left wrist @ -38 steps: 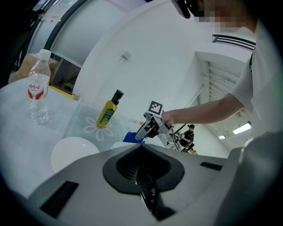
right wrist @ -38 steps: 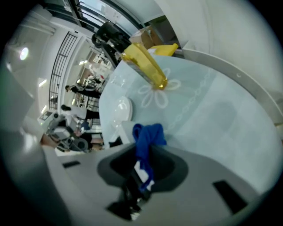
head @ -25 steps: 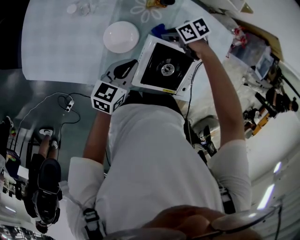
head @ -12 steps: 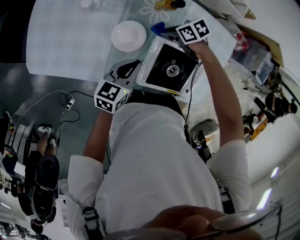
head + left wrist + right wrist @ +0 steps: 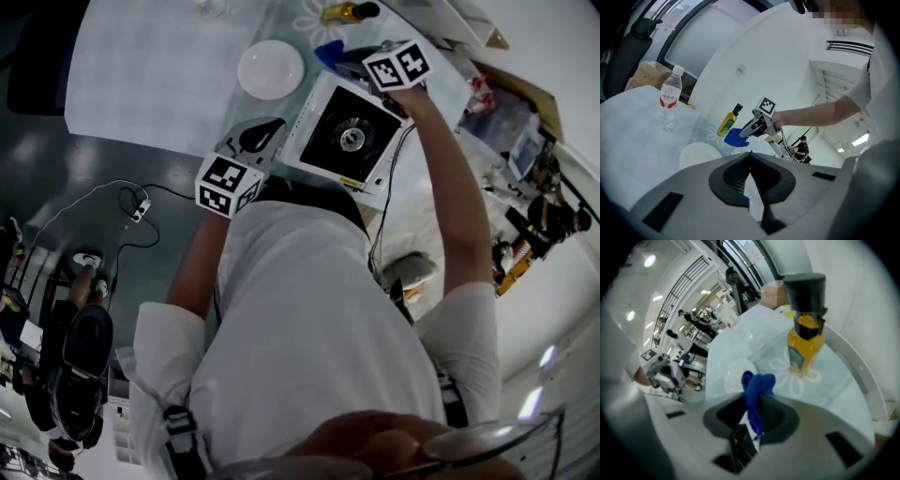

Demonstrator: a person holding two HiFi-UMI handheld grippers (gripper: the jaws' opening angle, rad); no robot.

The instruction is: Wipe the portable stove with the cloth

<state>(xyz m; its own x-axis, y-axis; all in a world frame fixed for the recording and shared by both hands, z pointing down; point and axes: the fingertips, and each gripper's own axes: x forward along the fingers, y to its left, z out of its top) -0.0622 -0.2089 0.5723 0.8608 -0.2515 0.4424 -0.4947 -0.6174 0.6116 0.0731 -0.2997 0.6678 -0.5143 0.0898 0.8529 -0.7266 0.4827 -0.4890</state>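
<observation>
- Pale counter [image 5: 141, 84] with the stove [image 5: 349, 139] near its front edge, black top and a round burner in the middle.
- Right gripper [image 5: 751, 405] is clamped on the blue cloth [image 5: 757, 385], which is bunched up at about 12 o'clock from the stove, by its far edge.
- Left gripper [image 5: 750, 157] has its jaws pressed together with nothing visible in them. It's just beside the stove at 9 o'clock.
- White plate [image 5: 271, 68] is at 10 o'clock from the stove, and a yellow bottle [image 5: 806, 341] with a black cap stands past the cloth.
- Water bottle [image 5: 669, 101] is further off on the counter.
</observation>
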